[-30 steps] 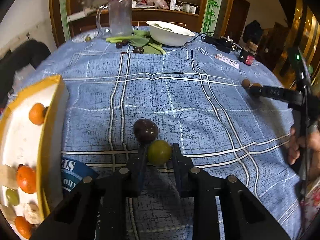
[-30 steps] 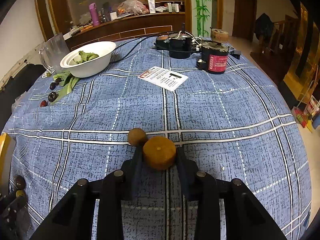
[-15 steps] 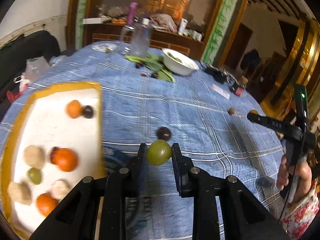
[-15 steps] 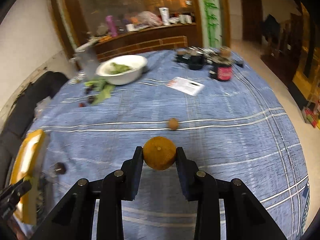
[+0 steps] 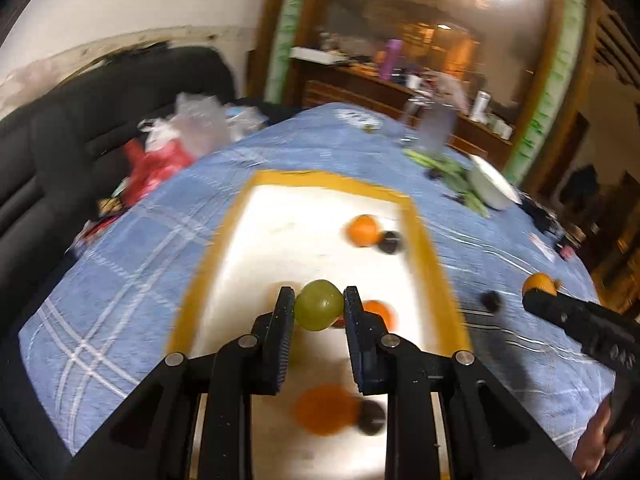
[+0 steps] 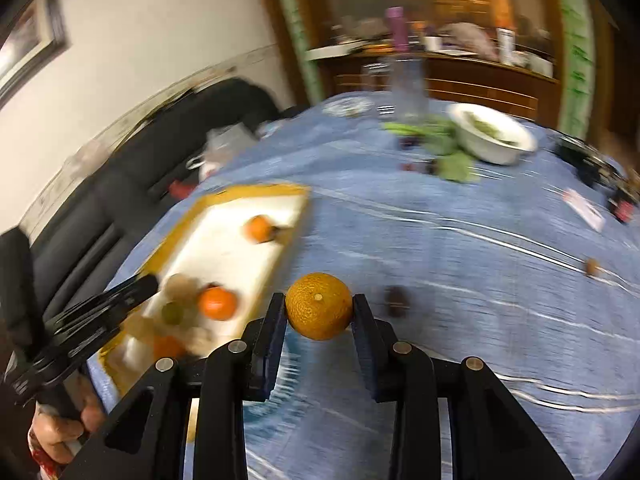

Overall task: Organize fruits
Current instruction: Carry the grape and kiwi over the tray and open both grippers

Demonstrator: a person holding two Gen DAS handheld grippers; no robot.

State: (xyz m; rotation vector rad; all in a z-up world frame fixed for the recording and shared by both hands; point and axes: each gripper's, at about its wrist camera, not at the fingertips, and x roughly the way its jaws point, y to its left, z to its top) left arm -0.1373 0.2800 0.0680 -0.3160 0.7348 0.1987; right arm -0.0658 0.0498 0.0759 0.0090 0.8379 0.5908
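Observation:
My left gripper (image 5: pixel 319 309) is shut on a green round fruit (image 5: pixel 319 311) and holds it above the white tray with a yellow rim (image 5: pixel 304 216). The tray holds several oranges (image 5: pixel 362 230) and dark fruits (image 5: pixel 389 241). My right gripper (image 6: pixel 319 308) is shut on a rough orange-brown fruit (image 6: pixel 319 305) above the blue cloth, right of the tray (image 6: pixel 224 236). A dark fruit (image 6: pixel 397 300) and a small brown fruit (image 6: pixel 593 268) lie on the cloth. The right gripper also shows in the left wrist view (image 5: pixel 540 292).
A white bowl with greens (image 6: pixel 492 138), green leaves (image 6: pixel 452 160), a clear jug (image 6: pixel 406 80) and a card (image 6: pixel 584 206) stand at the far side of the table. A black sofa with plastic bags (image 5: pixel 180 136) lies left of the table.
Both grippers have swung left with their fruits. My left gripper is now over the tray; my right gripper has come close to the tray's right edge.

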